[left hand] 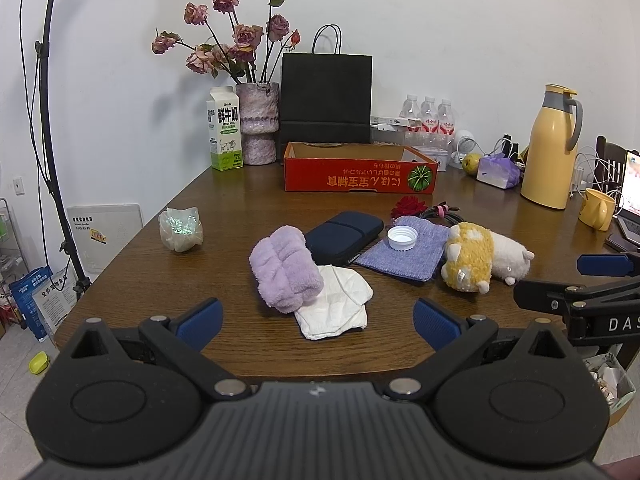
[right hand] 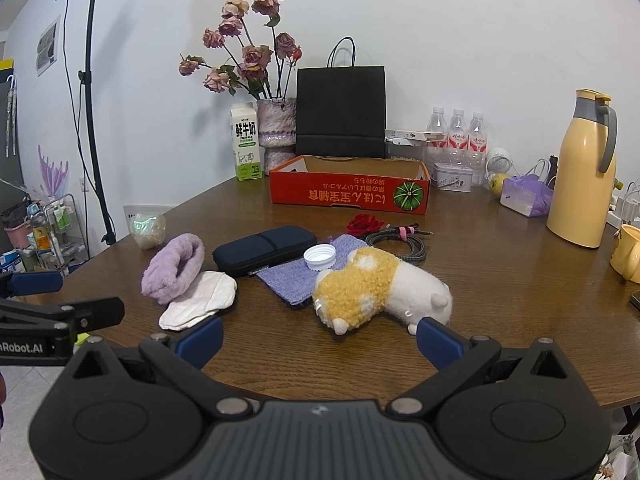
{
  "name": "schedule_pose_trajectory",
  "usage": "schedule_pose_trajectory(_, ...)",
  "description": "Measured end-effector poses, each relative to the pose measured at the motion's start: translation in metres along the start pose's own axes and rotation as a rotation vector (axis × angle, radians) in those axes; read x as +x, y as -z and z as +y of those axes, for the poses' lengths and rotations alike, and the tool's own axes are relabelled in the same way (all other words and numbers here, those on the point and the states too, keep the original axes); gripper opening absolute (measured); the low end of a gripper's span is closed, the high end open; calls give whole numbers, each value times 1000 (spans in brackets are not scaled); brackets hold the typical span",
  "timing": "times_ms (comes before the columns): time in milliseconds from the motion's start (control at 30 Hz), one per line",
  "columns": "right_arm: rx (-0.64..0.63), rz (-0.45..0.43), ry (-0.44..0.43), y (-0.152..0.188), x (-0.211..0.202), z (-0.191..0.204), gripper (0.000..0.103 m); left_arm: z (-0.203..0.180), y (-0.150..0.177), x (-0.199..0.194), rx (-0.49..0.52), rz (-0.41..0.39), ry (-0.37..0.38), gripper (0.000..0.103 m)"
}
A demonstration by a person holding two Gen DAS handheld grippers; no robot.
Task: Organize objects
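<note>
On the wooden table (left hand: 240, 200) lie a rolled purple towel (left hand: 285, 272), a white cloth (left hand: 334, 306), a navy case (left hand: 344, 236), a blue-purple pouch (left hand: 404, 254) with a white bottle cap (left hand: 402, 238) on it, a yellow-and-white plush toy (left hand: 484, 260), a red fabric rose (left hand: 408, 206) and a coiled cable (left hand: 440, 212). An open red cardboard box (left hand: 360, 174) stands behind them. My left gripper (left hand: 316, 318) is open and empty just before the white cloth. My right gripper (right hand: 320, 338) is open and empty just before the plush toy (right hand: 380, 290).
A crumpled iridescent bag (left hand: 180, 230) lies at the left. A milk carton (left hand: 225, 128), vase of dried roses (left hand: 258, 120), black paper bag (left hand: 326, 96), water bottles (left hand: 428, 118), yellow thermos (left hand: 552, 144) and yellow mug (left hand: 598, 208) line the back and right. A light stand (left hand: 52, 120) stands left.
</note>
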State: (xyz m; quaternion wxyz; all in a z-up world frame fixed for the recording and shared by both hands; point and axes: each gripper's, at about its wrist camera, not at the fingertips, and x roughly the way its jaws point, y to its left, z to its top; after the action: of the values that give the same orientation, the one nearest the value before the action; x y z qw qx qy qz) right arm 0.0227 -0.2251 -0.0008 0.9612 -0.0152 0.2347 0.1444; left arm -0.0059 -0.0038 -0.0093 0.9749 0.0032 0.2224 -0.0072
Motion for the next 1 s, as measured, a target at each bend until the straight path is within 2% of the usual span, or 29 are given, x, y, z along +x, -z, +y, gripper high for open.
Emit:
schedule_pose_trajectory(300, 1, 5, 3, 3, 3, -2, 103, -2, 6, 1, -6, 3, 13, 103)
schedule_pose_trajectory(1000, -2, 63, -11, 16, 42, -11, 103, 5, 14, 49, -36, 121, 19, 103)
